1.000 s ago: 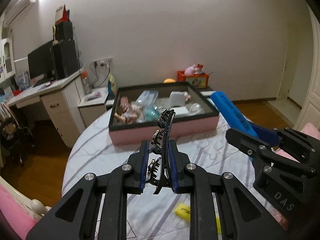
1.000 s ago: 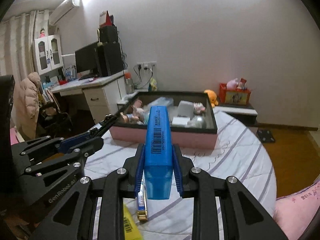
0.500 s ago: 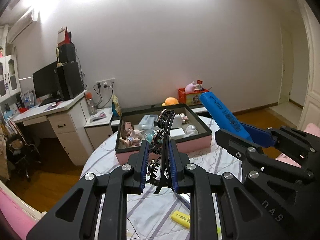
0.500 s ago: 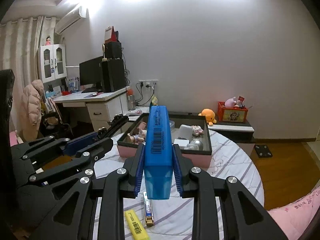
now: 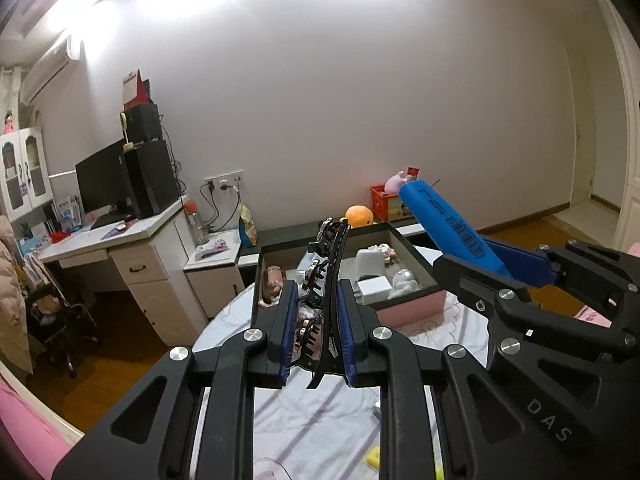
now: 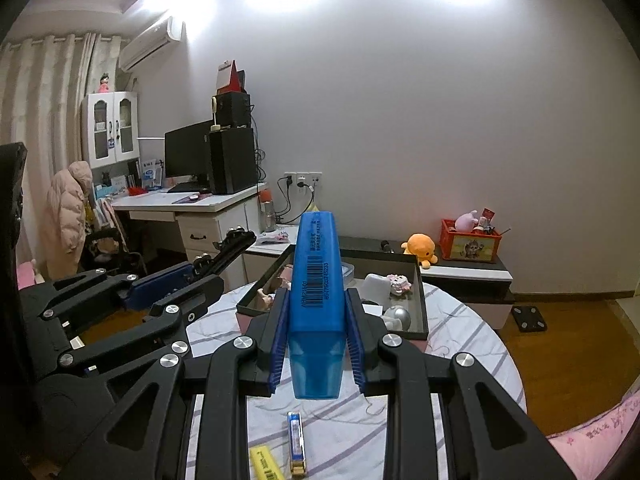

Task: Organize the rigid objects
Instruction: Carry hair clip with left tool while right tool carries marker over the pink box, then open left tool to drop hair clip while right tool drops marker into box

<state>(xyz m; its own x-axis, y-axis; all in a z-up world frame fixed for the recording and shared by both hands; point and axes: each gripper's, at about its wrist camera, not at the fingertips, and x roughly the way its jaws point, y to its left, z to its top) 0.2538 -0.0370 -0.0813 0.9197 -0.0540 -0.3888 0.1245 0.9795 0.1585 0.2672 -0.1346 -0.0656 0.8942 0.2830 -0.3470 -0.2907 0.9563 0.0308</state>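
We hold both grippers above table, short of tray rim: left gripper clamps hair clip, right gripper clamps blue case.

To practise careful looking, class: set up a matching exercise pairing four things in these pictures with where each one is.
Things:
1. hair clip
2. blue case
3. silver ball
4. yellow marker

Places:
A. in the tray
B. in the right claw
C. on the tablecloth
D. in the left claw

Pairs: 1-D, 2-B, 3-A, 4-C
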